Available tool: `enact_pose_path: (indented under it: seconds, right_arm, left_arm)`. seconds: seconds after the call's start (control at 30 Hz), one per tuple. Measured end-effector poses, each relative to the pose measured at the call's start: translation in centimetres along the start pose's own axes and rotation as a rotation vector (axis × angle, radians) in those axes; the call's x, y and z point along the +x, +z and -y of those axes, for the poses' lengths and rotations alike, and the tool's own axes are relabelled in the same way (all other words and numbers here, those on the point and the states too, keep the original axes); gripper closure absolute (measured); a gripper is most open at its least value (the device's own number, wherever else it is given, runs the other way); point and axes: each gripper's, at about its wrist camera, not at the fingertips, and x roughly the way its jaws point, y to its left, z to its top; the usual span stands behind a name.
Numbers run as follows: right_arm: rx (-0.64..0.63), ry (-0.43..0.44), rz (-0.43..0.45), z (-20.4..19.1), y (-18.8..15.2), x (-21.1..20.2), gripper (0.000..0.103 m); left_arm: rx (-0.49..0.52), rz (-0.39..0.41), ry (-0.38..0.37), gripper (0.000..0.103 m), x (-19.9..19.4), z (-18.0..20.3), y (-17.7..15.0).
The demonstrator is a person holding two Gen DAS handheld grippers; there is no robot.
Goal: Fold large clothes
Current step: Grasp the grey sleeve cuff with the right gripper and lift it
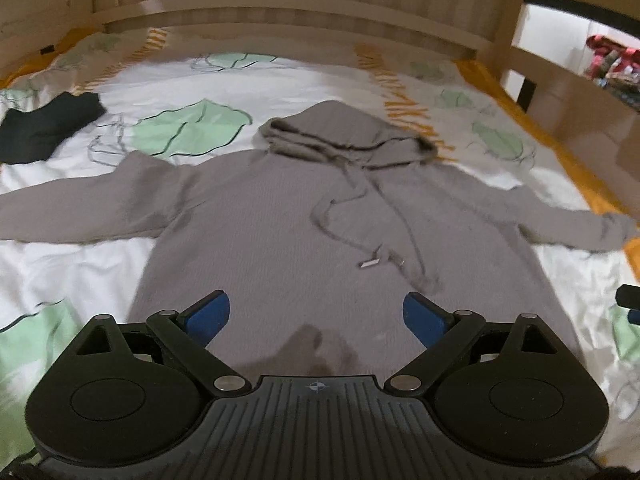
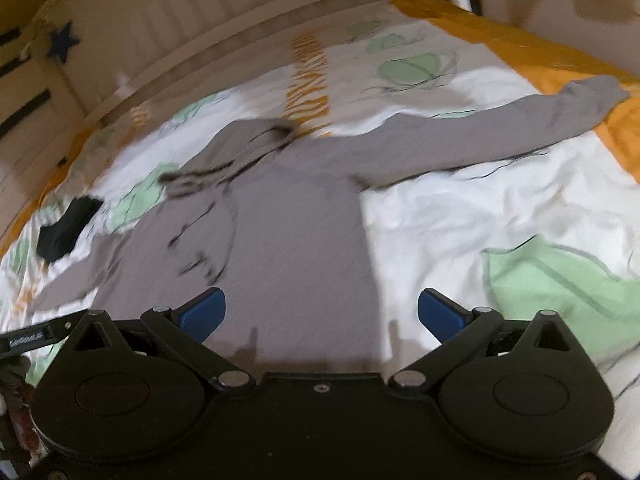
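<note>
— Where spread flat, front up, on the bed: grey hoodie (image 1: 280, 216), soft knit with a faint rib, both sleeves stretched straight out sideways, hood (image 1: 340, 136) pointing toward the headboard (image 1: 280, 12).

— Confirmed from the right wrist view. Same grey hoodie (image 2: 296, 224), blurred there, right sleeve reaching to the orange edge of the bedding. Drawstrings?

— Two cords (image 1: 360, 216) looping loosely down the chest, ending in small pale tips, lying on the fabric.

— And the tools?

— Left gripper (image 1: 316, 312) hanging over the lower body of the garment, blue pads (image 1: 210, 314) spread wide, pinching nothing. Black plastic linkage, round hubs, ribbed base.

— Right gripper (image 2: 322, 312) likewise spread wide, nothing between the blue pads (image 2: 204, 312); placed over the hoodie's right side edge, left finger above grey knit, right finger above white bedding.

— Underneath?

— Duvet cover (image 1: 68, 268), white and rumpled, printed with rounded mint-green shapes outlined in thin dark lines and orange scribbled stripes. Orange sheet (image 2: 560, 64) showing at the border.

— Anything else lying there?

— Dark garment (image 1: 48, 128), black, crumpled, well apart from the hoodie, beyond the left sleeve. Headboard pale wood with vertical slats.
</note>
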Motion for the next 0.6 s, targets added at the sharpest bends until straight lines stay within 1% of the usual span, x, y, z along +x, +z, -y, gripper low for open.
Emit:
enact_pose_path:
  seconds: [0.07,0.2,0.37,0.5,0.6]
  right_arm:
    - [0.026,-0.013,-0.005,1.5,1.0,0.5,0.001]
    - [0.051,-0.074,-0.002,4.8,3.3,1.4,0.001]
    - [0.096,-0.171,0.046,9.9,6.6,2.2,0.001]
    - [0.143,-0.233,0.086,14.4,9.3,3.0,0.001]
    - [0.177,-0.276,0.125,17.7,11.3,3.8,0.001]
  left_arm:
    - [0.004,0.008,-0.005,0.008,0.9,0.2,0.4]
    - [0.027,0.013,0.042,0.008,2.9,0.7,1.3]
    - [0.028,-0.002,0.068,0.008,6.1,0.7,2.5]
    - [0.033,0.016,0.101,0.008,8.7,0.7,3.4]
    - [0.014,0.028,0.092,0.008,10.5,0.5,3.8]
